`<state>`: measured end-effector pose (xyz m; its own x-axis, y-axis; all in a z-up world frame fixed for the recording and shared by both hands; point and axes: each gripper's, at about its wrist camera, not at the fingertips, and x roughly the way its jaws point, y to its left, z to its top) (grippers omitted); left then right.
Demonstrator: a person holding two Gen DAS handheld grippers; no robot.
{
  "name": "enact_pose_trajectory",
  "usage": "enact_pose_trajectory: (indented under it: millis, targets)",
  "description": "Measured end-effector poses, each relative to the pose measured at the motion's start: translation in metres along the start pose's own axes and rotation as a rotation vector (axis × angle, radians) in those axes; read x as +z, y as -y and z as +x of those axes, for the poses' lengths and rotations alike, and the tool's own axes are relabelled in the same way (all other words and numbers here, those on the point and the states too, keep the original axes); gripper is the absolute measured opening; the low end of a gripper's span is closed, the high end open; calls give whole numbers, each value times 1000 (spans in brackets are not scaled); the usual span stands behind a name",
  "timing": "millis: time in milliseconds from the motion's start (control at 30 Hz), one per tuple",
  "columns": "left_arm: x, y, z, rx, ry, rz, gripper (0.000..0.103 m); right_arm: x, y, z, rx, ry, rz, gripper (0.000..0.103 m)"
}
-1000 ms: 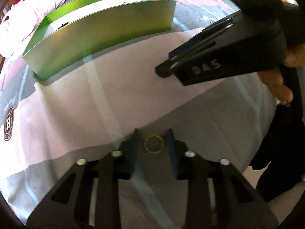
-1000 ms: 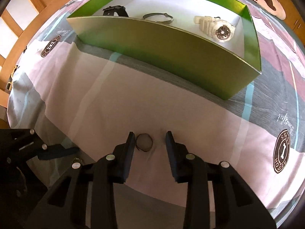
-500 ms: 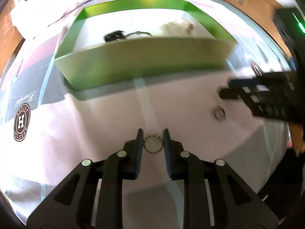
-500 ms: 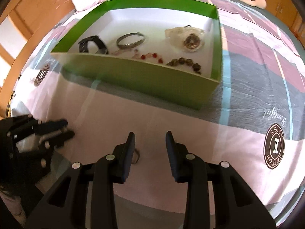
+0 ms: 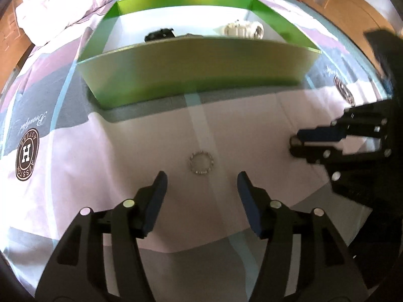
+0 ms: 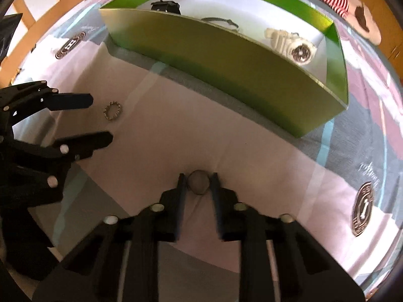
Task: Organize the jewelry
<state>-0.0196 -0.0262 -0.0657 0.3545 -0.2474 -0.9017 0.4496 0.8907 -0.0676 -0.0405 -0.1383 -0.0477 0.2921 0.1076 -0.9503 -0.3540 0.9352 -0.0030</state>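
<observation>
Right now two pickups are in hand at once on the bed sheet [image 5: 126, 138]. Left gripper [image 5: 201, 183] has its jaws opening, wide apart, with nothing between them; the beaded ring [image 5: 201, 162] lies flat on the sheet just ahead of the fingertips, not touched. Right gripper [image 6: 198, 181] has its jaws closing around the plain ring [image 6: 198, 182], which sits between the pads; contact looks close or just made on both sides, hard to tell for sure. The green box [image 6: 226, 58] stands well beyond both rings, open at the top, near wall facing the cameras. Judged step: grasp the remaining loose pieces, then carry them into the box. Next move likely calls for the right gripper to finish the pinch and lift clear of the sheet without dragging fabric; the left gripper needs to come down over the beaded ring, straddle it, and close. Risk: the thin rings may slip flat under the pads. Count: two grippers, two loose rings on the sheet, one box. Inside the box, as far as the near wall lets see: one white watch [image 6: 297, 46], one black watch [image 6: 166, 6], one metal bangle [image 6: 221, 21]. More may be hidden behind the wall.
</observation>
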Motion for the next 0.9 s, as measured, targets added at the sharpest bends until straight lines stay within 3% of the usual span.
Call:
enact_pose_trajectory:
  millis: [67,133,200,367,700,900]
  targets:
    - [-1,2,1,-3,-1,2,51,2,2,-1,-7,13,12,19]
    - [-2,1,-1,-7,7,-5,37,2,5,-5,-15,39,24,19]
    - [-1,2,-2,-10,18,-7,33,4,10,-8,-21,58,43,19]
    - [-1,7,1,-8,16,6,33,6,21,-11,3,56,87,26]
    - [2,5,4,3,26,-23,43,1,11,-1,-6,10,26,26]
    - [5,12,8,19,33,2,43,1,10,-1,-17,28,15,26]
